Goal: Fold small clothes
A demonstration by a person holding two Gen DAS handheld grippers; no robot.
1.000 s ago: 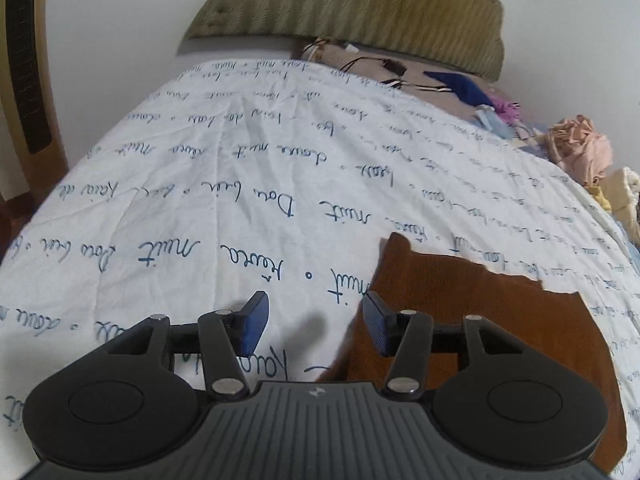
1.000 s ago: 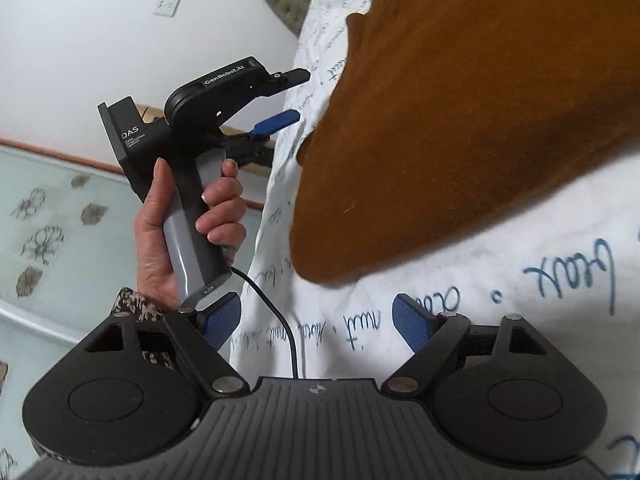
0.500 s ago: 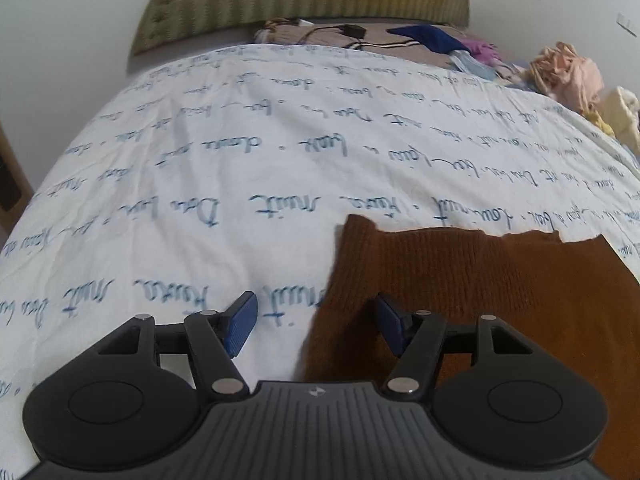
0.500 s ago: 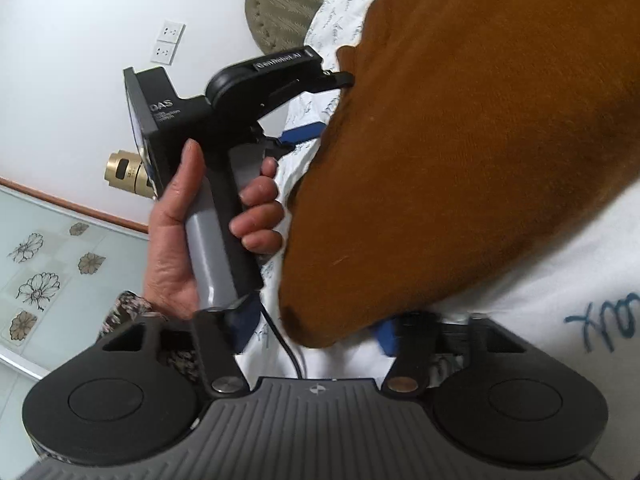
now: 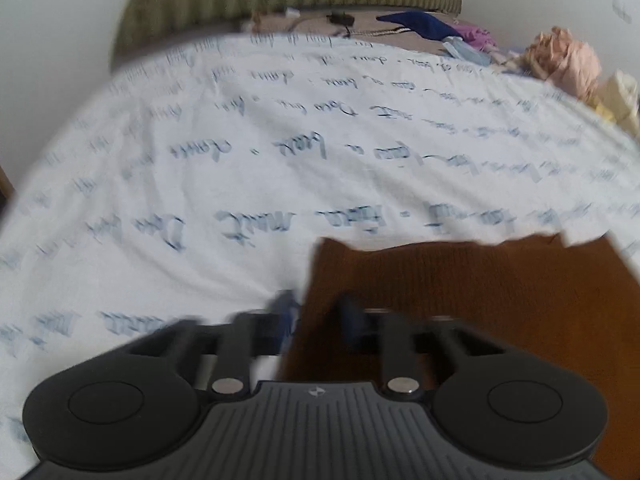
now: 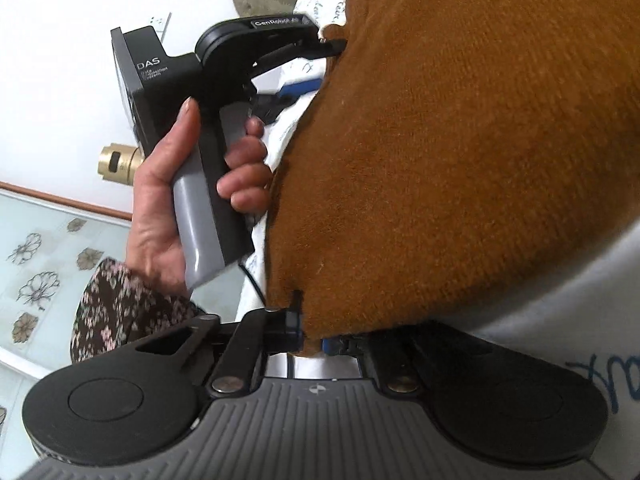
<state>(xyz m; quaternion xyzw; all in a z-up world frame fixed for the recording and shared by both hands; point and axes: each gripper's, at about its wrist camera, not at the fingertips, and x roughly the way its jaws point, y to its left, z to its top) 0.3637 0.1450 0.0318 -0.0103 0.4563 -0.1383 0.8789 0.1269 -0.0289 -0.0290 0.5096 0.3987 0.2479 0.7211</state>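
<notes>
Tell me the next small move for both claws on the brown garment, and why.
Probably finish closing the left claw, then lift both corners together. The right claw already pinches the garment edge; the left one straddles the other corner, its jaws blurred mid-motion.

Brown knit garment [image 5: 460, 304] — spread flat on the bedsheet [image 5: 280, 184]

On the left gripper [image 6: 320, 66] I am reading "DAS" in pale letters on its black box, with smaller lines beneath that stay too fine to make out, and "GenRobot.AI" on its top arm. The bedsheet [image 5: 240, 168] is showing blue cursive script, possibly "mit", too blurred to read.
</notes>
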